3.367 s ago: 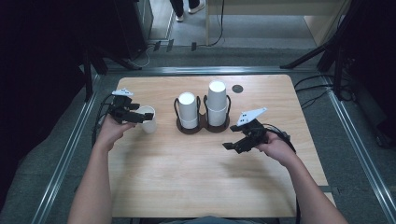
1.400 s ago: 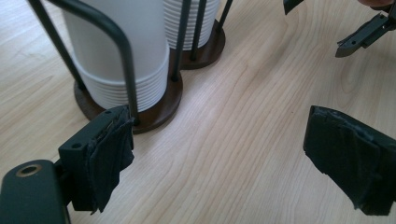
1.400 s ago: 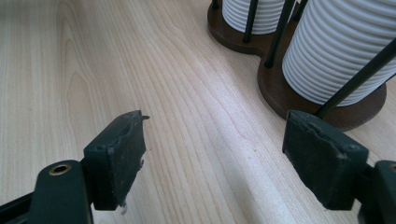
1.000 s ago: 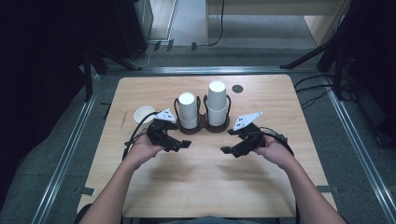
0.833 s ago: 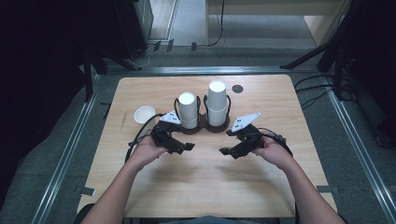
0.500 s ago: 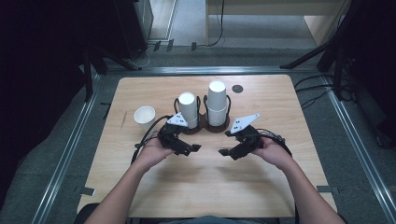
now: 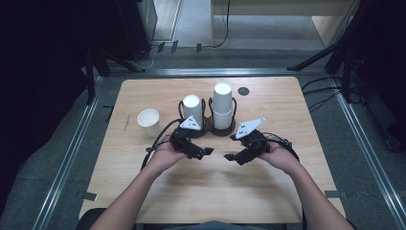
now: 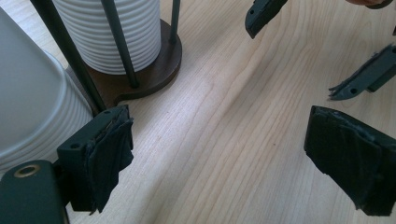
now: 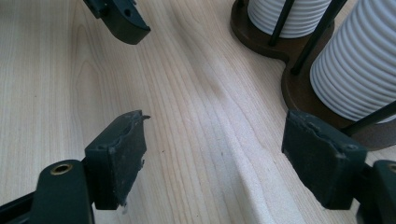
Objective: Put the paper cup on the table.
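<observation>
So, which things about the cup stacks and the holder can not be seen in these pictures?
- Number of cups in each stack: high view, too small to count.
- Tops of both stacks: left gripper view, cut off by the top and left edges.
- Far side of the brown holder base: right gripper view, hidden behind the cups.
- Inside of the loose cup: high view, too small to tell.

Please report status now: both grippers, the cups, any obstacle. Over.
Left gripper open, empty. Right gripper open, empty, facing it. Two stacks of white ribbed paper cups upright in dark wooden holder; single white paper cup apart, left. Nothing between grippers and holder.
</observation>
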`<state>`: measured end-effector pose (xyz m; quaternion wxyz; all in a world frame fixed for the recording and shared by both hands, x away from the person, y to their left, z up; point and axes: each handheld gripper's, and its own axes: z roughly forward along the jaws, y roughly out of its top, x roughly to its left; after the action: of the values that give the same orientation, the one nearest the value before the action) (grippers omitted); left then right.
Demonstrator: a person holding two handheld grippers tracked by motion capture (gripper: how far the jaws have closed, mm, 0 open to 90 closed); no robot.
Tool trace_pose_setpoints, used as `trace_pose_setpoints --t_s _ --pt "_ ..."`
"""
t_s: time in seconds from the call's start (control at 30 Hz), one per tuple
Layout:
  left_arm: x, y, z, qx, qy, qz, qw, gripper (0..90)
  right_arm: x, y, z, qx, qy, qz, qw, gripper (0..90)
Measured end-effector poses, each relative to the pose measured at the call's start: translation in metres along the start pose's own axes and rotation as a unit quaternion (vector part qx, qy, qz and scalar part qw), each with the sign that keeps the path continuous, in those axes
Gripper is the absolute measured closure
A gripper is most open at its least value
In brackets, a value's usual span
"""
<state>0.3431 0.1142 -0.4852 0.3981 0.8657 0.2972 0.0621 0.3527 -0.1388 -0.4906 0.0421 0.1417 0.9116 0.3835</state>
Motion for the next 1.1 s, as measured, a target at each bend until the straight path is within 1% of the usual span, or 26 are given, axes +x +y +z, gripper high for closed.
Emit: trace_pose_setpoints --t_s 0.13,0.17,0.23,0.27,0.33,0.47,0.53,0.67,0.77,1.1 --pt "-0.0002 0.0009 0.0024 -0.005 0.001 -0.005 1.0 8.2 0.0 -0.0001 0.0 -0.001 0.0 -0.001 1.0 22.2" --pt "-0.0005 0.0011 0.0028 -0.005 0.004 -0.004 1.0 8.2 -0.0002 -0.0002 0.0001 0.0 0.0 -0.002 1.0 22.2" --pt "-0.0017 0.002 0.0041 -0.006 0.018 -0.004 0.9998 8.2 -0.0005 -0.0003 0.0003 0.001 0.0 -0.003 1.0 22.2" --pt "-0.0016 0.0021 0.0046 -0.005 0.019 -0.005 0.9998 8.2 -0.0005 -0.0004 0.0003 0.002 0.001 -0.003 1.0 22.2" --pt "-0.0011 0.0021 0.0054 -0.007 0.014 -0.01 0.9998 8.2 -0.0007 -0.0005 0.0006 0.003 0.0 -0.002 1.0 22.2" --pt "-0.0015 0.0021 0.0076 0.0 0.021 -0.009 0.9997 8.2 -0.0007 -0.0005 0.001 0.004 0.001 -0.002 1.0 22.2" --pt "-0.0017 0.0021 0.0083 0.001 0.018 -0.01 0.9998 8.2 -0.0007 -0.0005 0.0013 0.004 0.001 -0.003 1.0 22.2" --pt "-0.0013 0.0016 0.0087 0.003 0.02 -0.01 0.9997 8.2 -0.0009 -0.0008 0.0015 0.007 0.003 -0.003 1.0 22.2" --pt "-0.0003 0.001 0.0086 0.0 0.019 -0.015 0.9997 8.2 -0.0012 -0.0009 0.0013 0.007 0.003 -0.001 1.0 22.2" --pt "0.0005 0.0002 0.0084 0.004 0.018 -0.012 0.9998 8.2 -0.0008 -0.001 0.0016 0.008 0.004 -0.004 1.0 22.2"
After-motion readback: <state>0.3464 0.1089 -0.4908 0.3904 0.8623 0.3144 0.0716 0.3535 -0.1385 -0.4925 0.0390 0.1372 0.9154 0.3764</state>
